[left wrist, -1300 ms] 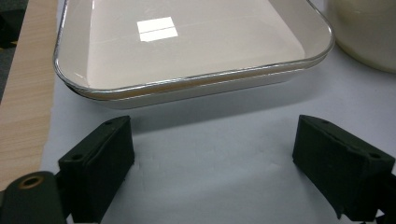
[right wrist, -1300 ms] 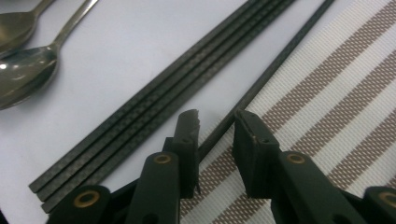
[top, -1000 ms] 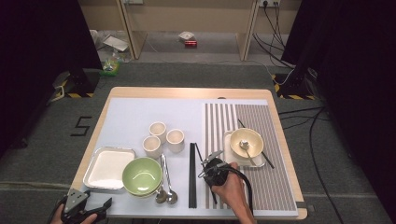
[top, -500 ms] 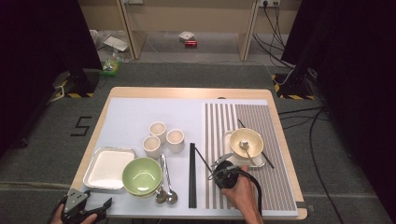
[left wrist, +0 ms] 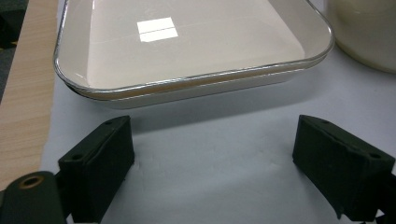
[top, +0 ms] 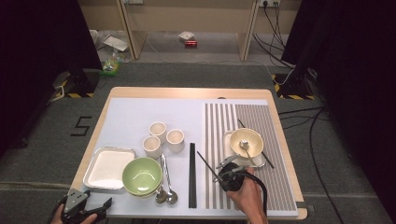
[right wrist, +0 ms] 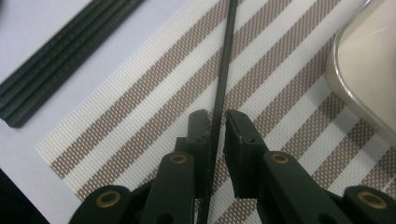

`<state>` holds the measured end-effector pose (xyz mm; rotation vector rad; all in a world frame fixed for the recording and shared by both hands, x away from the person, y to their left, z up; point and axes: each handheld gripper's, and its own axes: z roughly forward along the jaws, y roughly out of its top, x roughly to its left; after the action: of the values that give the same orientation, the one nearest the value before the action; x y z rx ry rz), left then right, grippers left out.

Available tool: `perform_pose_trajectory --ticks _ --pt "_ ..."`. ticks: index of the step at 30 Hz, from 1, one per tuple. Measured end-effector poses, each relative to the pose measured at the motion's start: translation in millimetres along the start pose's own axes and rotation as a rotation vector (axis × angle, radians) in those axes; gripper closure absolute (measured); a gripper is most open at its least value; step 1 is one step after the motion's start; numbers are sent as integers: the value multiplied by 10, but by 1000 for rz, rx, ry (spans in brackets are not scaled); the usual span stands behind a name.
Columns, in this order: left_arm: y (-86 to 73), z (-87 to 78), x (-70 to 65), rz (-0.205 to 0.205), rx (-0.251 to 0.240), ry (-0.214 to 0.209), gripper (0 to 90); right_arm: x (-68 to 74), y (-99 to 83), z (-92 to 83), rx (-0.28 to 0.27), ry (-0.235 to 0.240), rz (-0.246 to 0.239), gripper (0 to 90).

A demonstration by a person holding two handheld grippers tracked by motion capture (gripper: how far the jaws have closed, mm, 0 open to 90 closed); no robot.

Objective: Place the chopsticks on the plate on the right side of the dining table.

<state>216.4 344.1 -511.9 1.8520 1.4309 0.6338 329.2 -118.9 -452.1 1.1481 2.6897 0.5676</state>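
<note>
A thin black chopstick (right wrist: 225, 60) lies lengthwise between the jaws of my right gripper (right wrist: 217, 116) over the striped placemat (right wrist: 140, 107). The jaws stand narrowly apart, having just opened a little, and a sliver of mat shows beside the stick. In the high view the chopstick (top: 205, 161) points up and left from the right gripper (top: 223, 165), just below the cream bowl (top: 246, 140). My left gripper (left wrist: 212, 140) is open with bare table between its jaws, facing the white tray (left wrist: 187, 51). From above, the left gripper (top: 100, 205) sits at the front left corner.
A bundle of black chopsticks (top: 192, 175) lies left of the placemat. Another chopstick (top: 267, 158) pokes out under the cream bowl's plate. A green bowl (top: 142, 175), two spoons (top: 166, 186) and three cups (top: 163, 136) sit mid-table beside the tray (top: 108, 167).
My right hand and gripper have shifted a little to the right along the placemat, towards the cream bowl. The left gripper has stayed where it was.
</note>
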Motion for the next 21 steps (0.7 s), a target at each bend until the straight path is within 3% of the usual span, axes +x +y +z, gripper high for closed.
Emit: perform_pose_trajectory --ticks 10,17,21 --pt "-4 0 2 -1 -4 -6 113 12 273 92 88 -20 -1 796" --pt "-5 0 2 -2 -5 -7 113 3 341 169 146 -10 -1 803" --pt "-4 0 2 -2 -4 -7 113 -10 339 173 152 -2 -1 841"
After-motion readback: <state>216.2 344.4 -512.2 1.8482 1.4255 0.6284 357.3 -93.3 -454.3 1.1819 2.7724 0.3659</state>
